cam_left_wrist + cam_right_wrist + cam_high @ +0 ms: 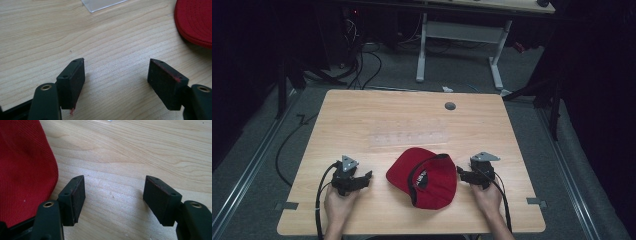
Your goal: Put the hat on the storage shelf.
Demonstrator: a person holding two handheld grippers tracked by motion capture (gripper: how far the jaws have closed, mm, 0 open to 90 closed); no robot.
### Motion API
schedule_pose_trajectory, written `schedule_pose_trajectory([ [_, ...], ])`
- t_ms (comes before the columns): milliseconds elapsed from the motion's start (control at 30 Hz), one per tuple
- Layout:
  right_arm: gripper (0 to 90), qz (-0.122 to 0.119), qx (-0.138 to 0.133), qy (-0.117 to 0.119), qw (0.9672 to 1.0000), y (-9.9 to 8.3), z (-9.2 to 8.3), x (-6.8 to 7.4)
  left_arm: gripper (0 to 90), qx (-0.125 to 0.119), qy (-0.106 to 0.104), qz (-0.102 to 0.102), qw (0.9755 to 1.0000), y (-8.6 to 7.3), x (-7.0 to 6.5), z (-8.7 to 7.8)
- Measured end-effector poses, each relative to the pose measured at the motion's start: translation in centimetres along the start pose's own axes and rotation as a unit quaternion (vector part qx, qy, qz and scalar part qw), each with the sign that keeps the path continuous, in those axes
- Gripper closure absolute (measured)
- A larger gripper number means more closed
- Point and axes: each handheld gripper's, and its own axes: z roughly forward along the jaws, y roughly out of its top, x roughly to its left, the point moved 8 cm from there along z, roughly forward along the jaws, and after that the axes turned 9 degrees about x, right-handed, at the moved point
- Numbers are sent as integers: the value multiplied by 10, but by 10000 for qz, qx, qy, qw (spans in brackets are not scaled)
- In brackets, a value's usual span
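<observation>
A red baseball cap point(424, 177) lies upside down on the wooden table point(362, 115), near the front middle, with its dark inner band showing. My left gripper point(364, 177) rests on the table just left of the cap, held by a hand. In the left gripper view it point(116, 72) stands open over bare wood, the cap's brim point(193, 21) at the upper right. My right gripper point(460, 173) sits just right of the cap. In the right gripper view it point(113, 188) is open, with the cap's red fabric point(23, 170) beside its left jaw.
A clear plastic sheet point(409, 137) lies flat on the table behind the cap, its corner point(102, 3) seen in the left gripper view. A grey round cap point(450, 106) sits near the table's far edge. Cables run over the floor at the left, and a white desk frame point(459, 45) stands beyond.
</observation>
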Motion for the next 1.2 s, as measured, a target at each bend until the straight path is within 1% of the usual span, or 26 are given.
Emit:
schedule_pose_trajectory([
  [433,322,-27,16,20,10000,0,0,1,295,6,-4,-3,10000,0,0,0],
  [533,301,-89,24,50,9999,0,1,1,292,13,-7,2,10000,0,0,0],
  [833,312,-155,19,101,9998,0,0,1,291,18,-6,13,10000,0,0,0],
  [867,367,-144,35,131,9998,-1,-1,0,291,19,-5,14,10000,0,0,0],
  [1000,429,-115,20,145,9998,-3,-4,-4,291,14,-7,2,10000,0,0,0],
  [1133,450,-11,-39,250,9997,-6,-8,-7,291,15,-7,4,10000,0,0,0],
  [1200,455,13,-68,344,9994,-8,-12,-7,291,16,-8,4,10000,0,0,0],
])
